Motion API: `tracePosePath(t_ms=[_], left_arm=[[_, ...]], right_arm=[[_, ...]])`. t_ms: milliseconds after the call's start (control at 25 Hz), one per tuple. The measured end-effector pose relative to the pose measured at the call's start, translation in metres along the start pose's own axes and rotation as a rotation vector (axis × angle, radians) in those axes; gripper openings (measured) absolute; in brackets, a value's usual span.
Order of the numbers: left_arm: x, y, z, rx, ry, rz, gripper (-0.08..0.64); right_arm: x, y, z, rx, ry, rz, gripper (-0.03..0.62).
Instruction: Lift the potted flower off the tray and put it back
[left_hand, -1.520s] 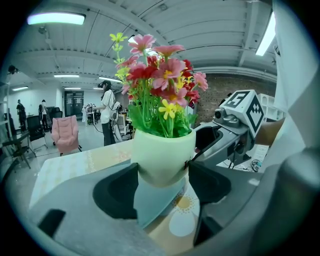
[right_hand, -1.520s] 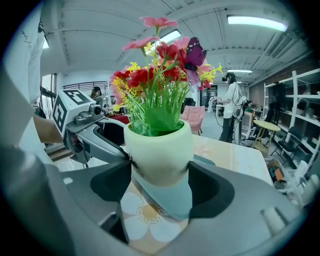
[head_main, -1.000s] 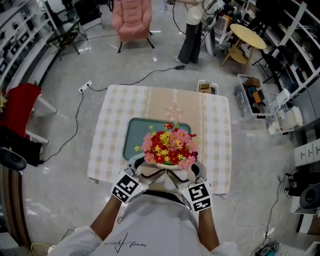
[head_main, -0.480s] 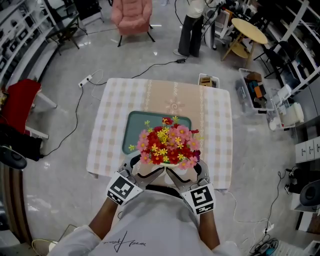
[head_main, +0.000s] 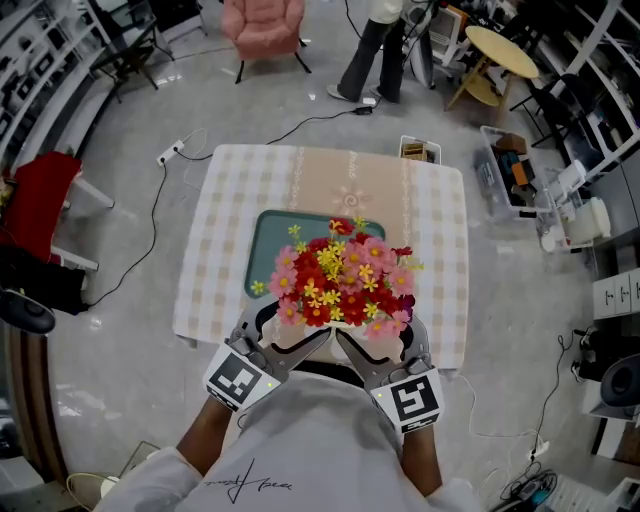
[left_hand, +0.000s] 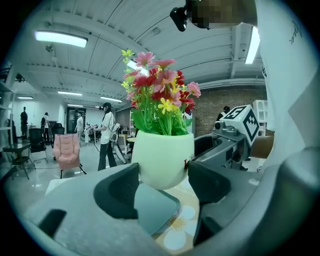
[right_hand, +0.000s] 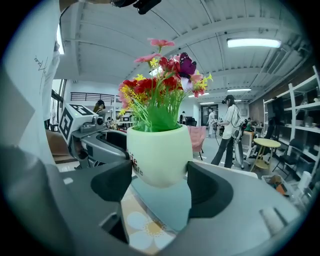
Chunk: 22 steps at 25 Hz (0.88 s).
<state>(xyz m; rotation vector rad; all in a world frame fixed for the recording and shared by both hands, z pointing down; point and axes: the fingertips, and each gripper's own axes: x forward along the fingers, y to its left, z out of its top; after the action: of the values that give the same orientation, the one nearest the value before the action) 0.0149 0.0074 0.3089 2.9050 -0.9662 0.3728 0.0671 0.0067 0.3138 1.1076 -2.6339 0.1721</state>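
- Grey floor (head_main: 130, 120): on every side of the table, with a black cable (head_main: 150, 240) trailing across it at 9 o'clock.
- Table (head_main: 330, 190): mid head view, under a checked cloth with a beige flowered strip down the middle.
- Pink armchair (head_main: 262, 25): at 11 o'clock from the table, well apart from it.
- Person (head_main: 368, 50): stands on the floor at 12 o'clock, beyond the table's far edge; only the legs show in the head view.
- Round wooden table (head_main: 510, 60): at 1 o'clock, beside the shelving.
- Red seat (head_main: 35, 215): at 9 o'clock, well apart from the table.
- Teal tray (head_main: 268, 255): flat on the cloth near the table's middle, its 5 o'clock part hidden under the blooms.
- Potted flower (head_main: 340, 285): red, pink and yellow blooms in a white pot, upright and in the air over the tray's 6 o'clock side. In both gripper views the pot's round base hangs clear of the tray. Red lettering on the pot, partly covered by a jaw.
- Left gripper (head_main: 290, 335): reaches in from 7 o'clock, jaws clamped on the lower sides of the white pot, a dark pad touching it on each side.
- Right gripper (head_main: 375, 345): reaches in from 5 o'clock, jaws likewise pressed on the pot's lower sides, just beside the left gripper.
- Small box (head_main: 418, 150): at the table's 1 o'clock corner; contents too small to tell.
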Motion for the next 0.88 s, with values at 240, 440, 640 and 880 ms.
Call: tracePosePath(t_ms=[240,440,640,880], left_arm=[[-0.007,0.0,0.021,0.022,-0.059,0.007,0.307],[-0.009,0.0,0.029,0.014,-0.085,0.014,0.305],[-0.011,0.0,0.035,0.015,-0.112,0.023,0.304],[-0.014,0.0,0.037,0.043,-0.106,0.03,0.302]], right_arm=[[-0.005,0.001,0.025,-0.034,-0.082,0.0,0.354],[-0.008,0.002,0.032,-0.044,-0.101,-0.009,0.353],[-0.009,0.003,0.036,-0.049,-0.108,-0.008,0.353],[-0.01,0.003,0.038,-0.036,-0.116,-0.007,0.353]])
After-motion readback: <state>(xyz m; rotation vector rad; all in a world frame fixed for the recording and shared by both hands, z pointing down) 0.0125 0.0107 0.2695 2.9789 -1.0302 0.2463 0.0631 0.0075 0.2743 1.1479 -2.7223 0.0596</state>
